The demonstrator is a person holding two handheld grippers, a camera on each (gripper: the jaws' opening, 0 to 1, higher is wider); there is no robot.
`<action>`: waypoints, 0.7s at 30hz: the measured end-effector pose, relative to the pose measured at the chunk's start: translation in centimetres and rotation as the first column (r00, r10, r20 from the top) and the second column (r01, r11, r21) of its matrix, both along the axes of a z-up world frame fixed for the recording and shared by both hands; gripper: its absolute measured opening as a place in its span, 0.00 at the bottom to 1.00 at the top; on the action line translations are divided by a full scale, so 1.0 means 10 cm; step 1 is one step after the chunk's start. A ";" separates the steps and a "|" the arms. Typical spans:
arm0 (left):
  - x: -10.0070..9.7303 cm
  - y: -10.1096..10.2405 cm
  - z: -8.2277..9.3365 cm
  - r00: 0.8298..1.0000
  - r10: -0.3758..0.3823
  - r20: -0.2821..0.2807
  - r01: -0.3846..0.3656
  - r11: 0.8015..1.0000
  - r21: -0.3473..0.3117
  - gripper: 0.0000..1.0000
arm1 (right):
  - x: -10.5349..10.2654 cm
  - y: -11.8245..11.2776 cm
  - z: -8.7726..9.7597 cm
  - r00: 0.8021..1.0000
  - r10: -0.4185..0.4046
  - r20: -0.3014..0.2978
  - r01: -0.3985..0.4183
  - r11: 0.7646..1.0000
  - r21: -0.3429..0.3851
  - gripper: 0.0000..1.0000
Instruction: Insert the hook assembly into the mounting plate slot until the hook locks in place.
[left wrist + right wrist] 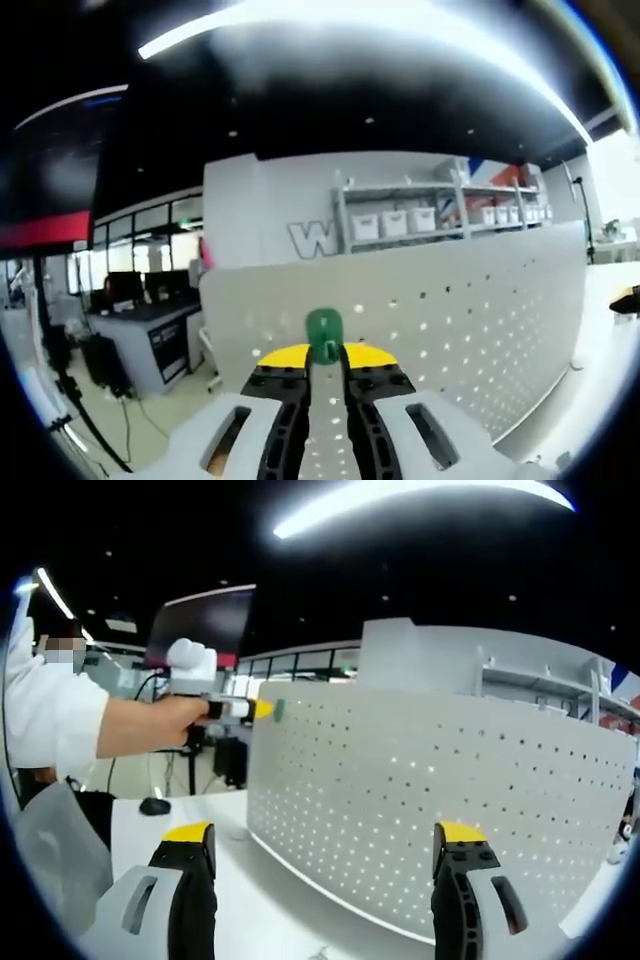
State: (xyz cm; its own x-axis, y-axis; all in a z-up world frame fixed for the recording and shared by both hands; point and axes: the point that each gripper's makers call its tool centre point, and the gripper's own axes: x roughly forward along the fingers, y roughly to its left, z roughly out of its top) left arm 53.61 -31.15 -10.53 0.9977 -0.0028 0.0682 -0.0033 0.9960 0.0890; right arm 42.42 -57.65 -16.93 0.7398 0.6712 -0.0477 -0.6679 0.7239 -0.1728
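Between your left gripper's [323, 362] yellow-tipped jaws sits the small green plastic hook [323, 333], pinched tight, just at the top edge of the white perforated metal mounting plate [430, 800]. Your right gripper [325, 852] hangs wide apart before the plate, above the white counter [170, 815].

Green hook [323, 330] at the white perforated plate's [430, 800] top edge.

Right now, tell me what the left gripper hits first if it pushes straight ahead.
Most likely the white perforated panel. The left gripper, shut on a green hook, points at the panel's top edge, so depth is unclear; it might pass just over.
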 end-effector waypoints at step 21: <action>-0.42 -0.41 -0.11 0.993 -0.113 -0.035 0.109 0.990 -0.089 0.57 | -0.03 0.02 0.00 1.000 0.002 -0.007 -0.002 1.000 0.025 0.90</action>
